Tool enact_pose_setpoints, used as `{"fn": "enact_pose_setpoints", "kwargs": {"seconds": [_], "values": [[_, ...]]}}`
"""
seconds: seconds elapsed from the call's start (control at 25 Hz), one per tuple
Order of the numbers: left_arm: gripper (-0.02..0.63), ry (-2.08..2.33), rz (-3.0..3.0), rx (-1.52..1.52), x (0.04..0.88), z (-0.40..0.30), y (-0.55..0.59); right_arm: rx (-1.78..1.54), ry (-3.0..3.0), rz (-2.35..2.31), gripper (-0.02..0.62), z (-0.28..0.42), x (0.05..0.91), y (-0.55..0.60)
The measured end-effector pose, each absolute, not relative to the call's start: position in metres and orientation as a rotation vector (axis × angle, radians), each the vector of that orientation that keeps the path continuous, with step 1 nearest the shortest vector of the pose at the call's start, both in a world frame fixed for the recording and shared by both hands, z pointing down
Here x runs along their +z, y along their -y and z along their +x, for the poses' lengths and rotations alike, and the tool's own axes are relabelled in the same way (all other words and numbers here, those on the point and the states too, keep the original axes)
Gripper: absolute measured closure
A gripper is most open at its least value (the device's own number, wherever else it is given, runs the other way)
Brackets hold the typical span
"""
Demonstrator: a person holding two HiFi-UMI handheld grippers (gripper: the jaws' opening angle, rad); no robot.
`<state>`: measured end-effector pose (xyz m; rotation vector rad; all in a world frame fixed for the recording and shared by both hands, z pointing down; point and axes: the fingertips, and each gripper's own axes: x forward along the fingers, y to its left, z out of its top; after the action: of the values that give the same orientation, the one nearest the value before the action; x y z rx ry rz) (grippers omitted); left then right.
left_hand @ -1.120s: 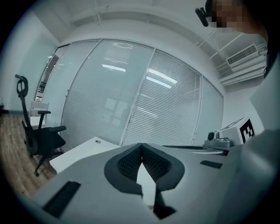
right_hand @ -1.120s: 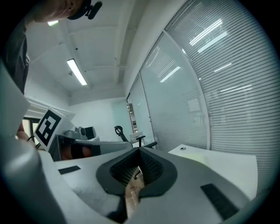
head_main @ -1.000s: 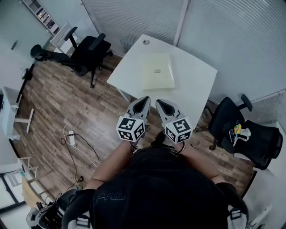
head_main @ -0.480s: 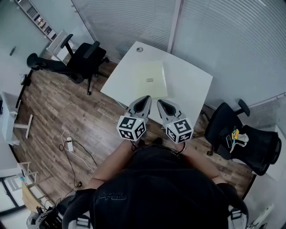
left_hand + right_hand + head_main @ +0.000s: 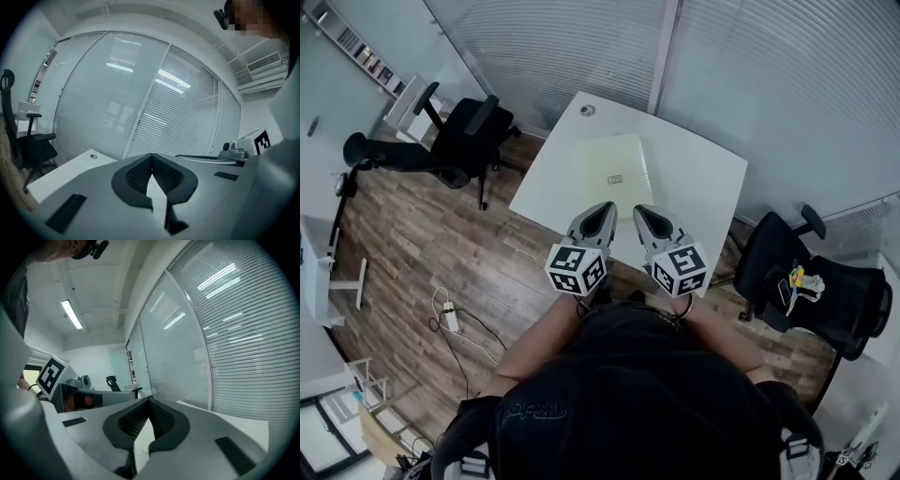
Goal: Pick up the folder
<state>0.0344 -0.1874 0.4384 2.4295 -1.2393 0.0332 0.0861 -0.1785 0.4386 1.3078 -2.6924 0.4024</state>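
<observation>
A pale yellow folder [image 5: 612, 173] lies flat on the white table [image 5: 703, 178] in the head view. My left gripper [image 5: 604, 207] and right gripper [image 5: 640, 211] are held side by side over the table's near edge, just short of the folder. Neither touches it. In the left gripper view the left gripper [image 5: 151, 155] has its jaws together with nothing between them. The right gripper [image 5: 149, 400] shows the same in the right gripper view. Neither gripper view shows the folder, only the white table [image 5: 70, 171] beyond the jaws.
A black office chair [image 5: 464, 141] stands left of the table, and another chair [image 5: 811, 281] with small items on it stands to the right. Glass walls with blinds run behind the table. A power strip with cables [image 5: 450, 314] lies on the wood floor. A round grommet [image 5: 587, 110] marks the far table corner.
Both grippers have moved forward together toward the table; their tips now overlap its near edge and sit closer to the folder. Their jaws stayed shut.
</observation>
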Motion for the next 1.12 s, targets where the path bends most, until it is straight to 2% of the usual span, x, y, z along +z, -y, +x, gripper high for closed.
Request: {"fn": "enact_pose_setpoints", "kwargs": {"seconds": [0.6,1.12], "values": [[0.592,1.065,2.487,0.11,0.448,-0.025,0.301,0.465,2.595,1.478,0.574,0.02,0.448,0.282],[0.592,0.903,2.535,0.112,0.451,-0.059,0.334,0.484,2.51,1.57,0.574,-0.02,0.454,0.315]]}}
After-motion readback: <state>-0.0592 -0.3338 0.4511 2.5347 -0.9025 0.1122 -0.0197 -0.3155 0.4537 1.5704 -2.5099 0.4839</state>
